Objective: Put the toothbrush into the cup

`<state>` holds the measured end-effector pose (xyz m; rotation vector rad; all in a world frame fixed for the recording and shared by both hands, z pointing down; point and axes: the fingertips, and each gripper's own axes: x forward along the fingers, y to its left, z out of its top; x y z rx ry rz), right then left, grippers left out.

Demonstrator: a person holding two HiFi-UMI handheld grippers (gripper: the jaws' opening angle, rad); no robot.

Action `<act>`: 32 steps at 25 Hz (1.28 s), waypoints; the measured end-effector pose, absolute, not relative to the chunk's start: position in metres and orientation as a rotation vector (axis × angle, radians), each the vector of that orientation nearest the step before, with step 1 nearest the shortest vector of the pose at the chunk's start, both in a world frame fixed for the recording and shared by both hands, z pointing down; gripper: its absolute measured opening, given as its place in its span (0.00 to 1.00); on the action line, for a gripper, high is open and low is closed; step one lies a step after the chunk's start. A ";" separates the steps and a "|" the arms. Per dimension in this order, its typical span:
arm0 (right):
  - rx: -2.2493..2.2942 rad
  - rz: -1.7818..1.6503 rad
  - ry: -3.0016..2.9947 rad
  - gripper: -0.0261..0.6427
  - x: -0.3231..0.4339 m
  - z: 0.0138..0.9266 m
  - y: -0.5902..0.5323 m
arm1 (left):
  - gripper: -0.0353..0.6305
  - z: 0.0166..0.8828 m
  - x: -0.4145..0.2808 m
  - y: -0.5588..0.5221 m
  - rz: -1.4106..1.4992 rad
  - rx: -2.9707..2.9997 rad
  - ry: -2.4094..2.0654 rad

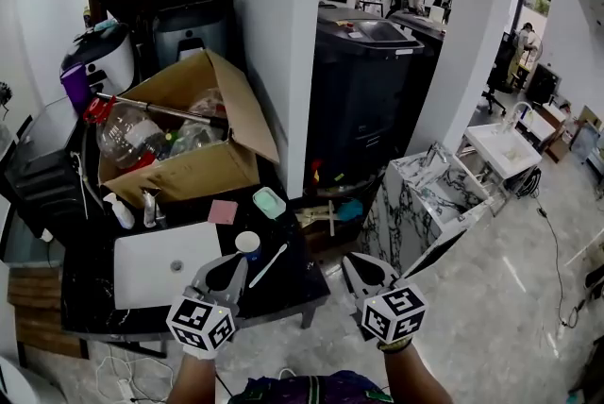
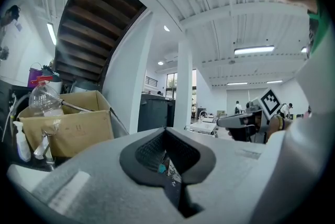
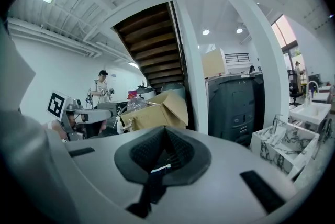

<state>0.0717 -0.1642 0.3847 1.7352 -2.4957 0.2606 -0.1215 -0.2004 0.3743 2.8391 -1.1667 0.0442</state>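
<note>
A white toothbrush [image 1: 269, 264] lies slantwise on the black table [image 1: 283, 289], near its front right corner. Just beyond its far end stands a small white cup [image 1: 247, 243]. My left gripper [image 1: 233, 266] hovers close to the left of the toothbrush, jaws shut and holding nothing. My right gripper [image 1: 357, 268] is off the table's right edge, over the floor, also shut and holding nothing. In the left gripper view the jaws [image 2: 165, 131] point level over the table; neither cup nor toothbrush shows there. The right gripper view [image 3: 165, 129] shows shut pads too.
An open cardboard box [image 1: 184, 157] with a big plastic bottle fills the table's back. A white board [image 1: 165, 262], spray bottles [image 1: 121, 211], a pink pad [image 1: 223, 211] and a green case [image 1: 269, 202] lie near. A white pillar [image 1: 278, 43], a dark cabinet [image 1: 363, 81] and a marbled stand [image 1: 429, 190] stand to the right.
</note>
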 end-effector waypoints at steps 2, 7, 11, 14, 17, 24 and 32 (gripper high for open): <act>1.730 0.270 -2.494 0.05 0.074 0.388 -0.169 | 0.08 0.380 -0.118 -0.203 0.083 2.843 -1.162; 1.691 0.294 -2.519 0.05 0.077 0.400 -0.191 | 0.08 0.387 -0.116 -0.214 0.127 2.860 -1.186; 1.630 0.272 -2.563 0.05 0.080 0.399 -0.214 | 0.08 0.391 -0.118 -0.228 0.123 2.812 -1.255; 1.593 0.247 -2.603 0.05 0.087 0.391 -0.231 | 0.08 0.389 -0.111 -0.234 0.123 2.799 -1.304; 1.568 0.228 -2.635 0.05 0.092 0.387 -0.243 | 0.08 0.386 -0.102 -0.241 0.131 2.798 -1.344; 1.528 0.253 -2.657 0.05 0.098 0.392 -0.255 | 0.10 0.379 -0.087 -0.247 0.093 2.813 -1.334; 1.519 0.280 -2.661 0.05 0.098 0.401 -0.258 | 0.22 0.392 -0.073 -0.250 0.169 2.843 -1.267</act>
